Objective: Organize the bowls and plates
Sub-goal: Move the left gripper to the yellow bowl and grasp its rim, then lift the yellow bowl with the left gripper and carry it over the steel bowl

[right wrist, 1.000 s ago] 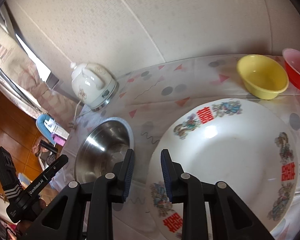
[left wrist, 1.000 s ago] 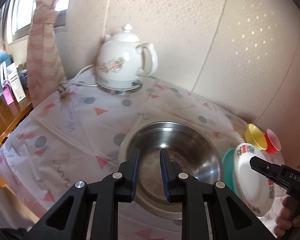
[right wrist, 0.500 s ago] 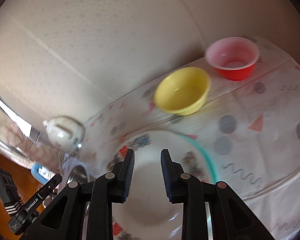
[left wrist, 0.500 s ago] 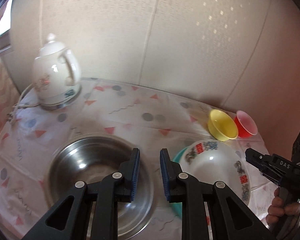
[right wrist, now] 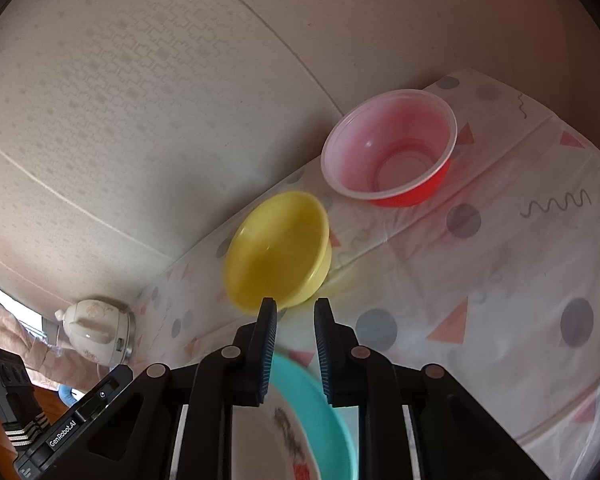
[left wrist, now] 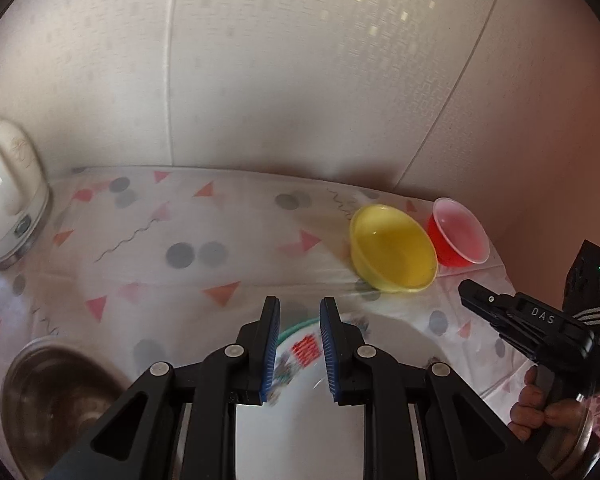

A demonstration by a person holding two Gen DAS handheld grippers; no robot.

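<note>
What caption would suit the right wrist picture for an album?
Open right claw points at a yellow bowl, red bowl beyond, teal plate below, on a patterned tablecloth.

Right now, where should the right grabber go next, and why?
Probably ease the right gripper forward onto the near rim of the yellow bowl. Its jaws are open and empty, and that bowl sits loose just ahead, beside the red bowl, unstacked.

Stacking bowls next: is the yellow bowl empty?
Empty: the yellow bowl stands upright on the tablecloth, with only its bare inside showing.
</note>
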